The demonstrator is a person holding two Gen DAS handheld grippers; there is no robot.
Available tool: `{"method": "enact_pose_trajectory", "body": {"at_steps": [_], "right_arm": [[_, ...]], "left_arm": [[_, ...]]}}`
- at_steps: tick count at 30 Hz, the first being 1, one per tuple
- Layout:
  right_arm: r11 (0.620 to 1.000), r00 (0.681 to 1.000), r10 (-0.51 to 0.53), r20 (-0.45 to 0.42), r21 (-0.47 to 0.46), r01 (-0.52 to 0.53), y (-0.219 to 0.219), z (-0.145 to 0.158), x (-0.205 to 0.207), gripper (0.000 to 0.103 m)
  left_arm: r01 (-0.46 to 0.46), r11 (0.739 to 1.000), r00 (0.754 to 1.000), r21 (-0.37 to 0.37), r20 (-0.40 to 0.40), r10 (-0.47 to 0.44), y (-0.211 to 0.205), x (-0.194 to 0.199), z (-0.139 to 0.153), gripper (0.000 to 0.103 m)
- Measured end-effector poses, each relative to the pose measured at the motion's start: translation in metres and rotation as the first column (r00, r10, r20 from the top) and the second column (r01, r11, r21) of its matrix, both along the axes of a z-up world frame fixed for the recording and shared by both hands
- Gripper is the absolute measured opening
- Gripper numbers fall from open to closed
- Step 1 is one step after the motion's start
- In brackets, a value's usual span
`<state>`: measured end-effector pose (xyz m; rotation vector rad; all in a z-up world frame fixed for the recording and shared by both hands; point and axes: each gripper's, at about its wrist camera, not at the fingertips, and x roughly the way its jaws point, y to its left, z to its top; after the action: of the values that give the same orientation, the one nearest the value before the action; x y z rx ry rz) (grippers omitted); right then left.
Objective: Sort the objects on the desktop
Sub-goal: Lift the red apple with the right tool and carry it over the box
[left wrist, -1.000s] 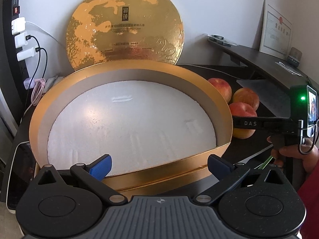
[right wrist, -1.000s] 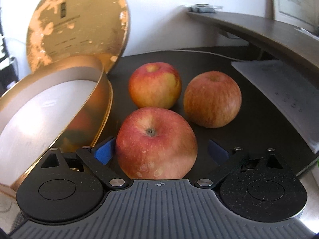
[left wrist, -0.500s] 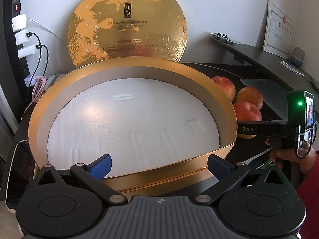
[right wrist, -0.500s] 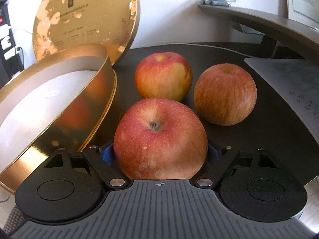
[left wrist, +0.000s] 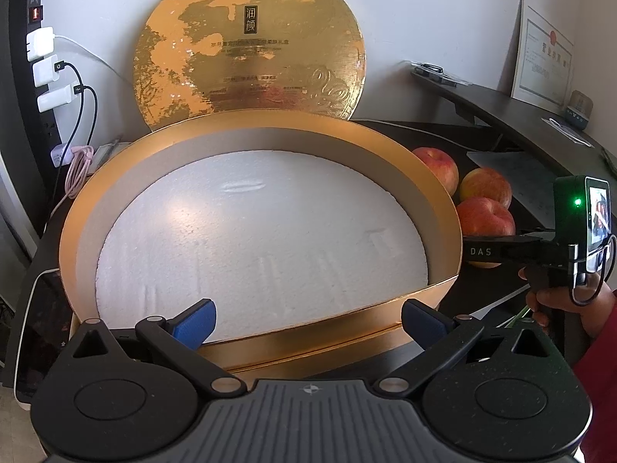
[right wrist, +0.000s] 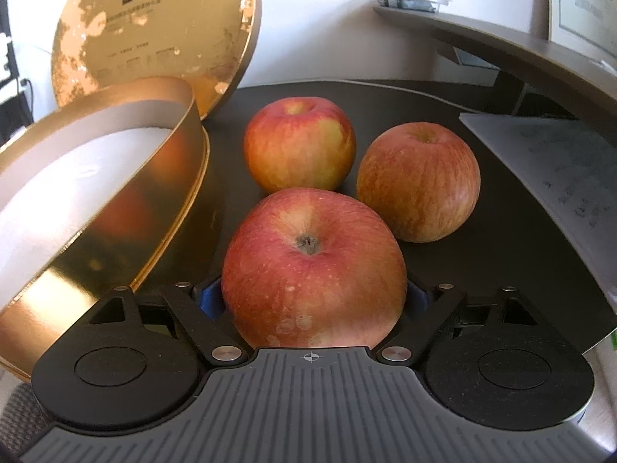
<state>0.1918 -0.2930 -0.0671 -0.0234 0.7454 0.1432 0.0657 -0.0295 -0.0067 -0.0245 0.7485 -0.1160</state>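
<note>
A round gold box (left wrist: 443,200) with a white foam liner (left wrist: 262,231) fills the left wrist view. My left gripper (left wrist: 308,320) hangs open over its near rim, holding nothing. Three red apples lie on the dark desk right of the box. My right gripper (right wrist: 313,299) is shut on the nearest apple (right wrist: 312,266), a blue pad against each side. Its jaws closed in and have just eased slightly wider, with the apple still between them. The other two apples (right wrist: 299,142) (right wrist: 418,181) rest just behind. A person's hand (left wrist: 559,301) holds the right gripper.
The gold lid (left wrist: 250,46) leans against the wall behind the box. A power strip with chargers (left wrist: 42,65) and a pink cable (left wrist: 77,169) are at the left. A paper sheet (right wrist: 559,166) lies at the right, under a curved shelf (right wrist: 501,46).
The right gripper's jaws went from wide apart to gripping the nearest apple, which now looms larger in its view. The left gripper and the box stayed put.
</note>
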Motion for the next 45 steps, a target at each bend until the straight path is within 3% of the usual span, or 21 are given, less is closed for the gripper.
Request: {"method": "enact_pose_trajectory", "body": {"at_steps": [7, 15, 23, 29, 36, 45], "right_arm": [[0.999, 0.999, -0.034, 0.007, -0.012, 0.034, 0.002, 0.0, -0.003, 0.086], [0.994, 0.994, -0.108, 0.032, 0.037, 0.107, -0.006, 0.014, -0.019, 0.085], [0.994, 0.98, -0.108, 0.17, 0.006, 0.108, 0.008, 0.072, -0.04, 0.085], [1.0, 0.966, -0.004, 0.259, -0.011, 0.007, 0.053, 0.119, -0.051, 0.085], [0.979, 0.959, 0.201, 0.198, -0.062, -0.193, 0.146, 0.129, -0.04, 0.085], [0.92, 0.925, 0.381, -0.008, -0.1, -0.38, 0.266, 0.087, 0.007, 0.085]], "left_arm": [[-0.004, 1.0, 1.0, -0.003, 0.002, 0.004, 0.003, -0.003, 0.001, 0.102], [-0.003, 1.0, 1.0, -0.015, 0.024, 0.003, 0.011, -0.014, 0.007, 0.102], [-0.004, 0.999, 0.998, -0.054, 0.062, 0.008, 0.027, -0.032, 0.013, 0.102], [-0.022, 0.996, 0.996, -0.092, 0.08, 0.03, 0.049, -0.043, 0.013, 0.102], [-0.028, 0.994, 0.994, -0.11, 0.101, 0.039, 0.075, -0.053, 0.011, 0.102], [-0.044, 0.985, 0.991, -0.168, 0.118, 0.064, 0.109, -0.055, 0.005, 0.102]]}}
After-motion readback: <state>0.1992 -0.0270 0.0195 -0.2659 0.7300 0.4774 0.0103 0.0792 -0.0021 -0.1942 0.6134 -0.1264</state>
